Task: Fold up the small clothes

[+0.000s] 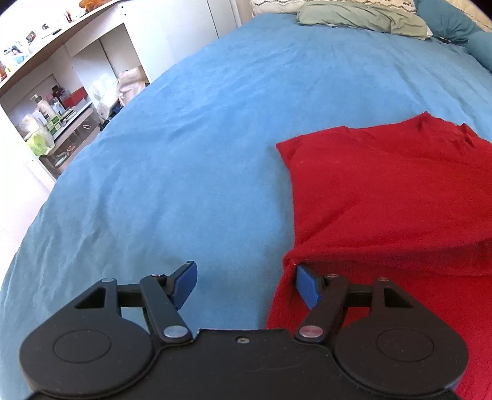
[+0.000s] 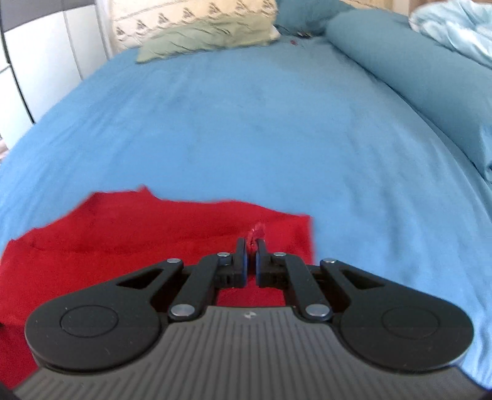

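Observation:
A small red knit top lies on the blue bed sheet, partly folded, with a doubled edge near the bottom. My left gripper is open at the top's near left corner; its right pad touches the red fabric, its left pad is over bare sheet. In the right wrist view the top lies low and left. My right gripper is shut on a pinch of red fabric near the top's right edge.
Green and patterned pillows lie at the head of the bed. A rolled blue duvet runs along the right side. White shelves with bottles and boxes stand left of the bed.

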Available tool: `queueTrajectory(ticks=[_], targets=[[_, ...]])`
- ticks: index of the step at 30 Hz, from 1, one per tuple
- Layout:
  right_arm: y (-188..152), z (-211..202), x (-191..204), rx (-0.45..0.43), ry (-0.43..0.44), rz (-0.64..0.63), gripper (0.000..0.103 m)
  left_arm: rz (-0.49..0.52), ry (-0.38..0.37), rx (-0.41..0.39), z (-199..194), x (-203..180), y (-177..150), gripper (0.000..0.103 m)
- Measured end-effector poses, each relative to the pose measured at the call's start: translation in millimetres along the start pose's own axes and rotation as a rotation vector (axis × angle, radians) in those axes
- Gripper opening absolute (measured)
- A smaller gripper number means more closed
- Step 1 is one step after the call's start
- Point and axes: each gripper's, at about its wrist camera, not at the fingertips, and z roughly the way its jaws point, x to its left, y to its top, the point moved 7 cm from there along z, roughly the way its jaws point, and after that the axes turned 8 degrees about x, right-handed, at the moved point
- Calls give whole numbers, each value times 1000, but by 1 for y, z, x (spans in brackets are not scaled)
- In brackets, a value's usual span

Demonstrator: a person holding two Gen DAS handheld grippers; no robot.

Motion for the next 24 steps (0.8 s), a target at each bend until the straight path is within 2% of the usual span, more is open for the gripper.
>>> queueTrajectory(ticks=[6,9,10,11,12,13,14,17,19,22,24], targets=[[-28,22,-22,68,-11,-14,20,-12,3,12,0,2,-4,75],[-37,23,-24,76,-14,-42,25,3,12,11,-8,1,-6,74],[-41,20,-28,76,-26,-36,37,17,16,7,-12,0,-7,74],[-43,16,-32,77,-48,-27,58,32,14,0,-19,-2,-8,73],[-40,16,-35,73,-68,-16,69,43,5,-9,-26,-3,-8,73],[-40,9,-37,54,-77,-6,85,53,-15,-23,-34,-6,-7,73],[-40,1,-36,24,-63,-7,92,64,-43,-45,-43,-10,-4,73],[-37,-20,-13,-48,63,-70,101,97,-157,-88,-59,-30,10,74],[-38,-20,10,-70,109,-146,101,117,-211,-103,-56,-45,19,74],[-47,1,36,-43,142,-199,101,126,-246,-83,-37,-65,25,74],[-56,21,36,16,120,-199,101,128,-246,-41,-22,-71,18,74]])
